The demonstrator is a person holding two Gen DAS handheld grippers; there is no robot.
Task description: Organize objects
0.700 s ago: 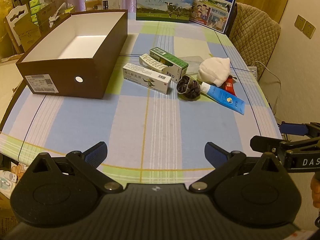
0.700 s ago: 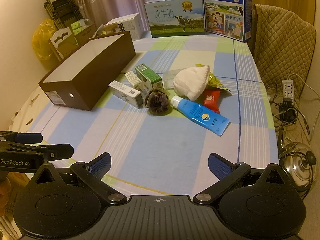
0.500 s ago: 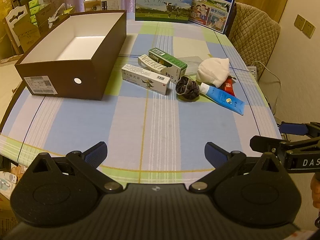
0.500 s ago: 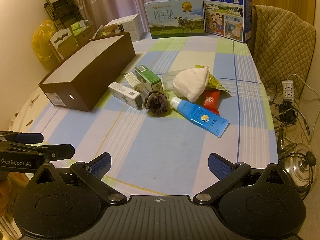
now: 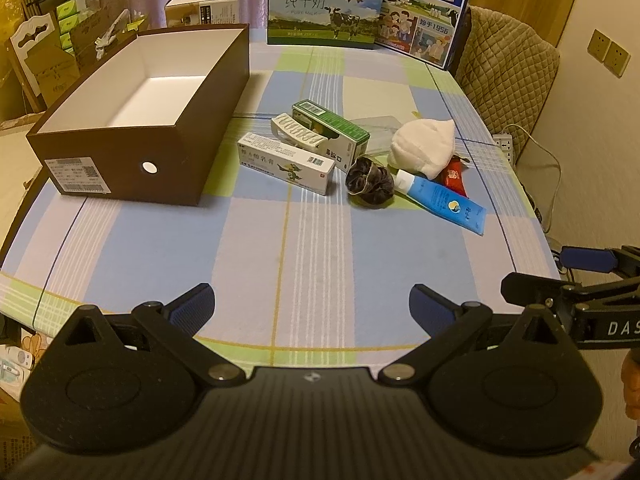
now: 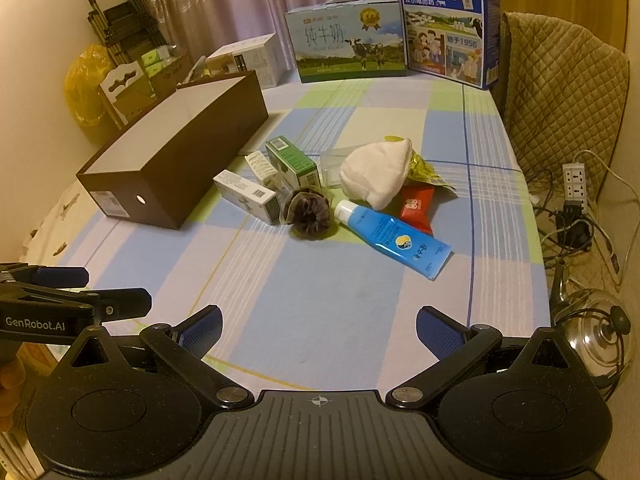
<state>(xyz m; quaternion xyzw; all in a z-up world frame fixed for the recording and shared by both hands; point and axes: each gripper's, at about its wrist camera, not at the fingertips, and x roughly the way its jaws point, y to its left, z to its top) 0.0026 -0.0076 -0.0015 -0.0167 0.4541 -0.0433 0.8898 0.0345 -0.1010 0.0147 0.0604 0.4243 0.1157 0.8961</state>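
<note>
An open, empty brown box [image 5: 160,168] [image 6: 192,160] stands at the table's left. Right of it lies a cluster: a white carton [image 5: 286,162] [image 6: 246,196], a green carton [image 5: 330,134] [image 6: 292,160], a white ribbed clip [image 5: 296,132], a dark scrunchie [image 5: 368,186] [image 6: 310,214], a blue tube [image 5: 440,200] [image 6: 394,238], a white cloth [image 5: 424,148] [image 6: 378,174] and a red packet [image 5: 454,176] [image 6: 418,206]. My left gripper [image 5: 312,306] and right gripper [image 6: 318,326] are both open and empty above the table's near edge, well short of the cluster.
Two milk cartons [image 5: 324,12] [image 5: 424,12] and a white box [image 5: 204,6] stand at the table's far end. A quilted chair [image 6: 560,80] is at the far right. A power strip [image 6: 576,184], cables and a steel kettle [image 6: 600,332] lie on the floor to the right.
Both views have shifted slightly; the objects sit a touch higher in frame. Nothing on the table has moved and both grippers stay open.
</note>
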